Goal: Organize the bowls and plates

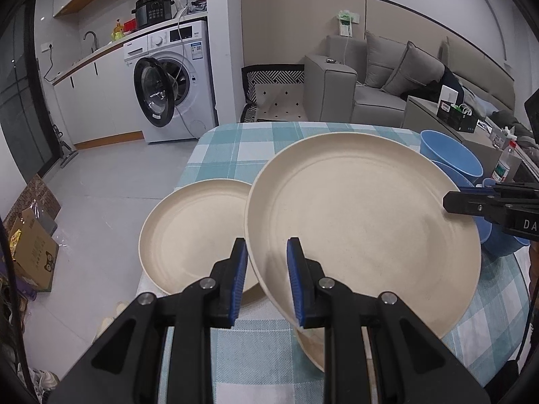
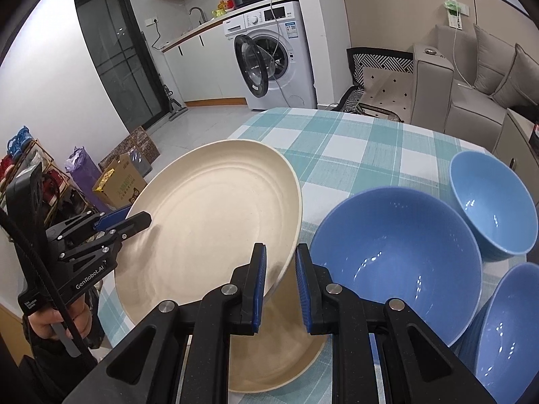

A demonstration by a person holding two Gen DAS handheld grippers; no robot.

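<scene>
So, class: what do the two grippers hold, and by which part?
Both hold the raised cream plate by its rim: left gripper at the near edge, right gripper at the opposite edge.

- The tabletop (image 1: 229, 148) wears a teal-and-white checked cloth.
- The floor (image 1: 111, 181) is pale grey tile with a soft sheen.
- A white washer (image 1: 171, 80) stands against the far wall, its round door (image 1: 153, 96) swung open.
- A black cooker (image 1: 154, 10) sits on top of the washer.
- A white counter (image 1: 87, 57) with a dark tap (image 1: 90, 37) runs left of the washer, cupboards beneath it.
- A dark glass door (image 2: 118, 57) fills the left wall.
- A grey sofa (image 1: 387, 77) with cushions (image 1: 412, 64) lines the beige panelled wall (image 1: 286, 23) on the right.
- Cardboard boxes (image 1: 33, 252) lie on the floor at the left.
- A shoe rack (image 2: 30, 168) stands near a purple bag (image 2: 82, 171).
</scene>
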